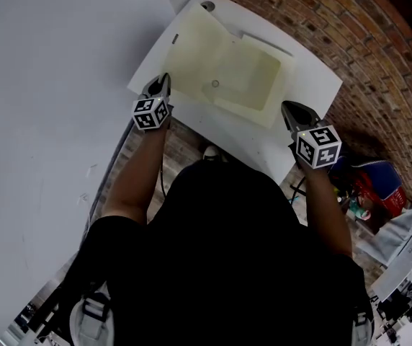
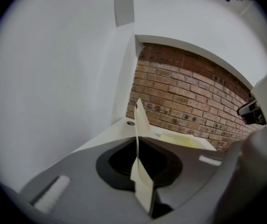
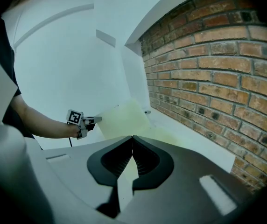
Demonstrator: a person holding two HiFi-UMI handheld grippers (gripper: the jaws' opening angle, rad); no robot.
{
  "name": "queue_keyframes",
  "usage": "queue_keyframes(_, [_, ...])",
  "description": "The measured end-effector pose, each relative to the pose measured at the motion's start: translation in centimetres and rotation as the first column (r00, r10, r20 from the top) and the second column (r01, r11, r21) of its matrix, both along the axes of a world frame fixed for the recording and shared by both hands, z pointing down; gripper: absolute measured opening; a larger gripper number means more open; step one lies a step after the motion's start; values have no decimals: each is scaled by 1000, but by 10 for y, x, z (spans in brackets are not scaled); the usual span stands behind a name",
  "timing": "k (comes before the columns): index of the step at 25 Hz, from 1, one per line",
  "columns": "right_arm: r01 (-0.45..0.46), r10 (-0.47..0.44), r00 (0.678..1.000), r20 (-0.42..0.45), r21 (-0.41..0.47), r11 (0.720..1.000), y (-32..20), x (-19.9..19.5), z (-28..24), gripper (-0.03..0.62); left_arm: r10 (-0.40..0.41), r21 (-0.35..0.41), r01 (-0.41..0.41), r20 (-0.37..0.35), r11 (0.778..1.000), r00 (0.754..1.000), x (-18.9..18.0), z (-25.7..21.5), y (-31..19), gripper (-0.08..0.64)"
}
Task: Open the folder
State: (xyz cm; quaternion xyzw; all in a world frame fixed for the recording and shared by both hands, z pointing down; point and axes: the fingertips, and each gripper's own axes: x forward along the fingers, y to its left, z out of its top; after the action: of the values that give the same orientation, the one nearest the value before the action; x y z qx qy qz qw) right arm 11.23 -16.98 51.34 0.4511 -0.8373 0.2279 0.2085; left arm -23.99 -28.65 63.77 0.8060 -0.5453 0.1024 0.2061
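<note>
both the left gripper (image 1: 164, 78) and right gripper (image 1: 290, 107) pinch folder (image 1: 220, 71) edges, hiding those corners.

**Both grippers closed, arms extended**

Left gripper (image 1: 164, 79): jaws together, pinching a thin sheet of the folder (image 1: 220, 71) edge-on between them. It points forward and slightly down. Left arm (image 1: 130, 182): bare forearm, stretched forward.

Right gripper (image 1: 290, 107): jaws together on a pale sheet, tilted downward. Right arm (image 1: 328, 207): stretched forward.

The grippers stand well apart, roughly level with each other.
</note>
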Motion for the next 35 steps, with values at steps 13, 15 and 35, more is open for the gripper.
queue_keyframes(13, [-6,6,1000,-2,-15,1000,-5,1,6,3,-33,-46,35,28,998,999,-23,23,-11,12])
queue_keyframes(15, [-9,9,1000,-2,-18,1000,-5,1,7,4,-37,-54,38,32,998,999,-25,28,-13,14])
queue_keyframes(35, [-31,31,1000,-6,-46,998,-7,3,17,5,-76,-168,80,34,982,997,-49,75,-21,25])
